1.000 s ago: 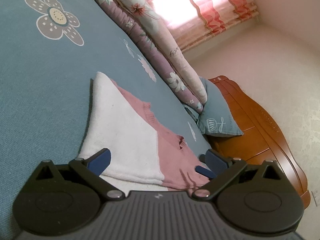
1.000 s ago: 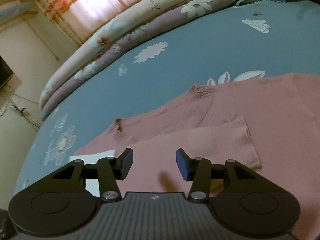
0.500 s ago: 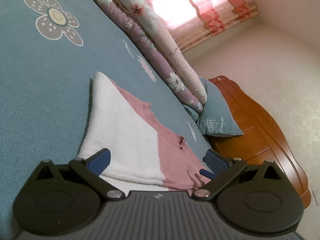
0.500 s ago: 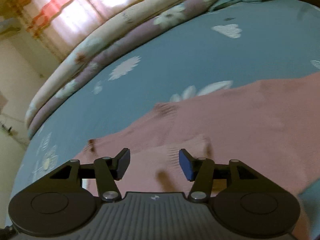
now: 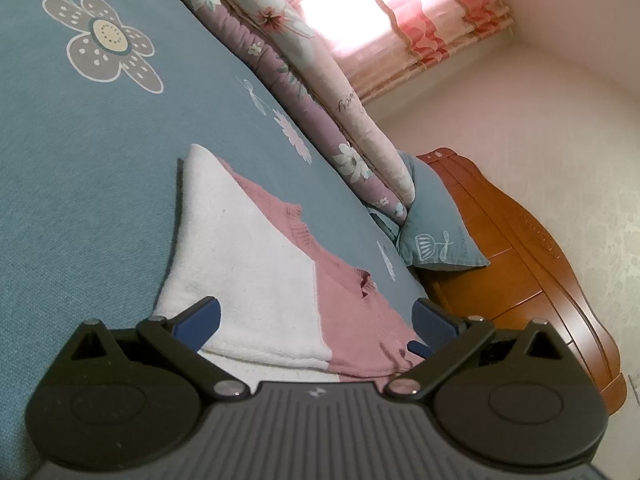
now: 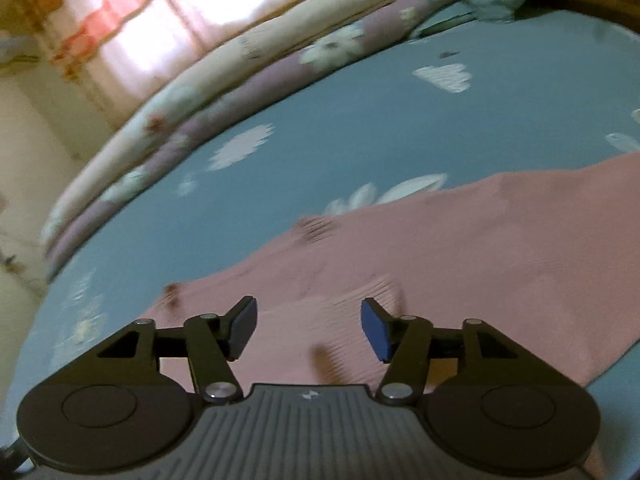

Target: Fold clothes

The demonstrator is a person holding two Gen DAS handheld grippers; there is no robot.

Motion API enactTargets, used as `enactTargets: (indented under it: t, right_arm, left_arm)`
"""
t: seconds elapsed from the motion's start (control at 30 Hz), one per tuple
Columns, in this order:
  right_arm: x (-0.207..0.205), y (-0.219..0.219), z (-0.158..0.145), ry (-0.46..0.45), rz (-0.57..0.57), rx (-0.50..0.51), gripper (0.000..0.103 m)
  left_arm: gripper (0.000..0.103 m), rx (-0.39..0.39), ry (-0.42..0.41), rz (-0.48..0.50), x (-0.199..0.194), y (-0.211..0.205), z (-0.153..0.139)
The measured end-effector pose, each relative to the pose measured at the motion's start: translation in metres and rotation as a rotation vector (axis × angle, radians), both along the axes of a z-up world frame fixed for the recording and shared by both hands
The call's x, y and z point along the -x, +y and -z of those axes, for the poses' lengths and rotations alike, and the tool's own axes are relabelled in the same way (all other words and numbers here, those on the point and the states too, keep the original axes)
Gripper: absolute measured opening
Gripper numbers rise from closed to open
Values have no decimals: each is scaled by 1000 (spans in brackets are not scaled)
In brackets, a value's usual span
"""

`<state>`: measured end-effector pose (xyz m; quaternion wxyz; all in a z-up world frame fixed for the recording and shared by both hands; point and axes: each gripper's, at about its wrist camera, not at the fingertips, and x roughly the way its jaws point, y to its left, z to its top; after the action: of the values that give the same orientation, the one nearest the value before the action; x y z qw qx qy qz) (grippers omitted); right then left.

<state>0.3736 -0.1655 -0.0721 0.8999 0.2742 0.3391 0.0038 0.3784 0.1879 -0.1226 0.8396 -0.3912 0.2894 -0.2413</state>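
On the blue bed sheet (image 5: pixel 72 208), near its pillow (image 5: pixel 436 236) end, lies a pink and white sweater (image 5: pixel 256 272). Left gripper (image 5: pixel 316 320) is wide open around its folded edge. Right gripper (image 6: pixel 308 326) is open too, over the pink part, holding nothing.

The right tool (image 6: pixel 308 328) is hovering low over a pink sweater (image 6: pixel 460 264), its two blue-padded fingers (image 6: pixel 374 330) standing wide apart with nothing between them. The sweater is lying spread flat on a blue bed sheet (image 6: pixel 360 120) printed with white flowers, and a ribbed cuff (image 6: pixel 376 292) is lying on it just ahead of the fingers. A rolled floral quilt (image 6: pixel 240 80) is running along the far edge of the bed, under a bright window with pink striped curtains (image 6: pixel 100 12). The whole view is looking blurred.
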Motion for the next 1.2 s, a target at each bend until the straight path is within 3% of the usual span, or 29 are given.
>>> enactTargets:
  t: [0.13,0.27,0.4,0.5,0.57,0.63,0.8,0.87,1.03,1.2]
  right_arm:
    - [0,4,12,70,-21,68,70]
    - [5,-12,8,80,74,86,68]
    - [3,0,-8,31,17,65,68]
    - [-4,31,-17,-9,-80,59,65]
    - [-13,59,-21,-20,-155,68,48]
    - [-23,95,-23,-17,-238,110,39]
    - [-44,176,-18,-42,-434,181,30]
    - [-49,206,-14,-56,-490,217,19]
    - [-63,261,-4,-59,-579,277,17]
    - [-71,273,9,-65,-585,325,17]
  left_arm:
    - [101,3,-1,2,0,1,0]
    - [101,11,2,4,0,2,0]
    - [101,58,-27,36,2,5,-3]
    - [101,90,-67,2,8,12,-6]
    - [101,118,-75,-63,12,21,-5]
    - [101,148,-77,-138,16,33,-3]
    - [101,134,-54,-350,29,56,1]
    - [101,149,-34,-385,29,61,5]
    - [101,195,-20,-399,28,66,11]
    - [101,195,-19,-391,26,67,11]
